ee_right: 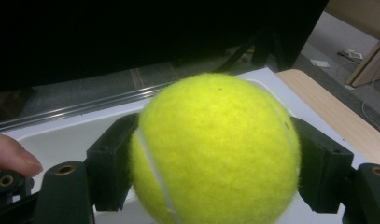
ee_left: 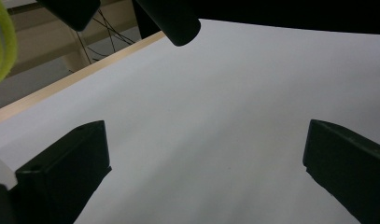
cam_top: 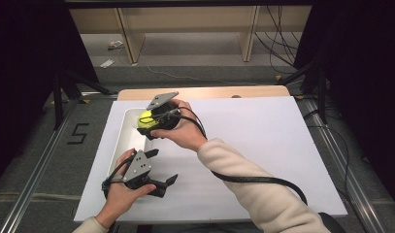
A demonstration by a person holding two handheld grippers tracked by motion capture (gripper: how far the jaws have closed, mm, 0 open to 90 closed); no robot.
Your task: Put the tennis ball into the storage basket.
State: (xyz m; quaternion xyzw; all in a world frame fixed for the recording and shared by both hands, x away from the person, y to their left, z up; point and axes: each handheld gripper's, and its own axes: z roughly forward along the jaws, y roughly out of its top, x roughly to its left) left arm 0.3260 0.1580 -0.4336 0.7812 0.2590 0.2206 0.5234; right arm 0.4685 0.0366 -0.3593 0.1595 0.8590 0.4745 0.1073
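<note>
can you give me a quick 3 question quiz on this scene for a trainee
1. True or false: the right gripper is shut on the tennis ball.
2. The ball is held above which thing: A) the white tray, B) a metal bowl, C) a cardboard box?
3. How do the left gripper jaws stand?

Key:
1. True; a jaw presses each side of the ball.
2. A.
3. Wide apart, with nothing between them, over the white table cover.

The high view looks forward and down on the table (cam_top: pixel 263 126); each gripper view sits close behind its jaws — both share the ball (ee_right: pixel 215 149).
</note>
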